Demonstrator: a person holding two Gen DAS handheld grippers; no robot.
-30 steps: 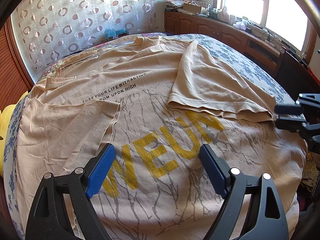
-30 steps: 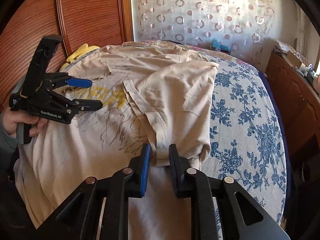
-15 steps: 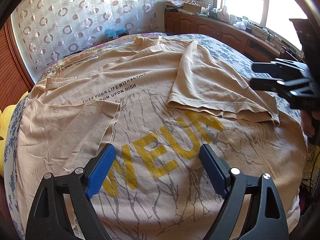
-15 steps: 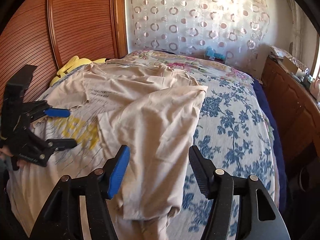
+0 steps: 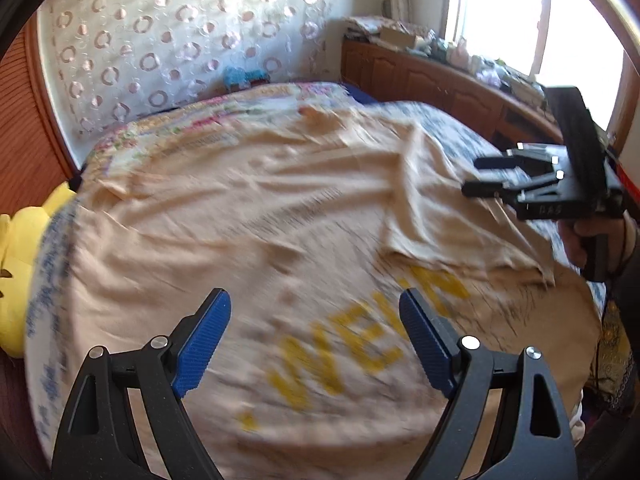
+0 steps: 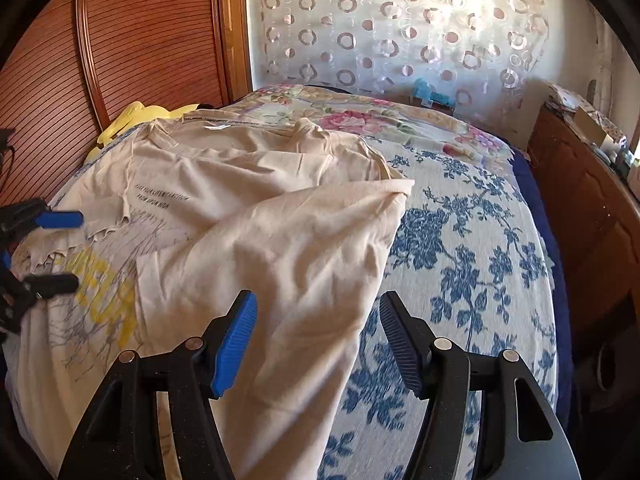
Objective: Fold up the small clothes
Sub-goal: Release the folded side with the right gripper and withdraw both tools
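A beige T-shirt (image 5: pixel 248 216) with yellow letters and grey line print lies spread on the bed, its right side folded in over the front (image 6: pixel 304 248). My left gripper (image 5: pixel 314 344) is open and empty above the shirt's lower front. My right gripper (image 6: pixel 318 340) is open and empty above the folded flap's edge. The right gripper also shows in the left wrist view (image 5: pixel 484 176), open, above the shirt's right side. The left gripper shows at the left edge of the right wrist view (image 6: pixel 56 250), open. The left wrist view is motion-blurred.
The bed has a blue-flowered cover (image 6: pixel 472 248). A yellow plush toy (image 5: pixel 24 248) lies at the bed's left side by a wooden slatted wall (image 6: pixel 120 40). A wooden cabinet (image 6: pixel 592 200) with clutter runs along the right. A patterned curtain (image 6: pixel 400 32) hangs behind.
My right gripper opened, let go of the folded flap's edge and lifted away. My left gripper has just shifted over the shirt, blurring its view.
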